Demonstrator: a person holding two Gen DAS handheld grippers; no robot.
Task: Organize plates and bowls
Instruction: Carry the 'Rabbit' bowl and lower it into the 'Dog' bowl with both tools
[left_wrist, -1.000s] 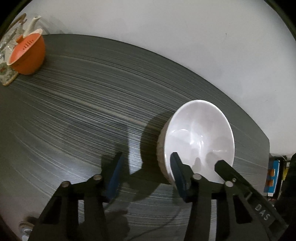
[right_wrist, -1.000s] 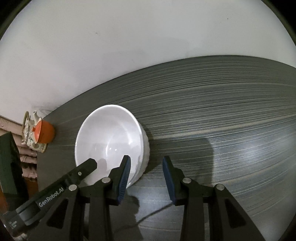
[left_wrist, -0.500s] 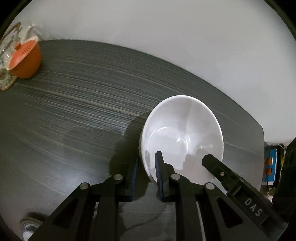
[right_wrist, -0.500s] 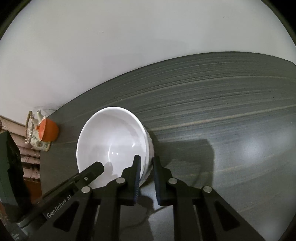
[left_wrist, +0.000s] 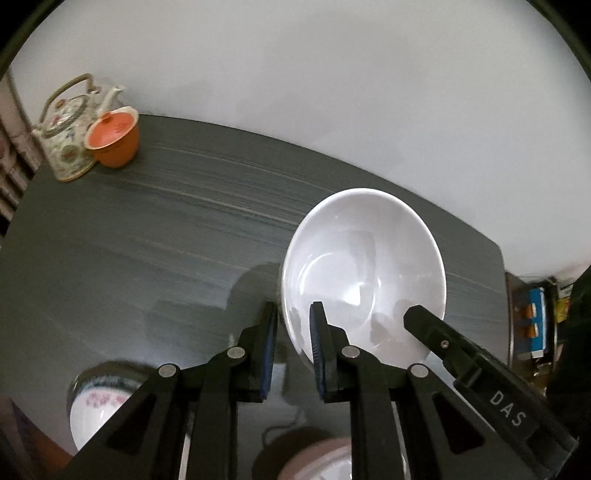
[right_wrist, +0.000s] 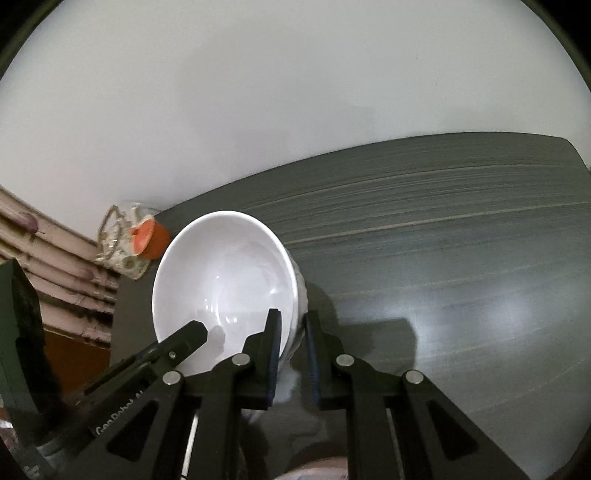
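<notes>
Bowl (left_wrist: 364, 273), plain white, is pinched at opposite rims by both tongs: the left gripper (left_wrist: 291, 332) clamps its rim at about eight o'clock in the left view, and the right gripper (right_wrist: 293, 334) clamps the rim at four o'clock in its own, each nearly closed on the thin wall. It looks lifted off the dark table (left_wrist: 147, 240) (its shadow lies below). If the hands drift apart or tilt unevenly, the glazed rim could slip and drop onto the flowered bowl (left_wrist: 99, 402) at seven o'clock.
</notes>
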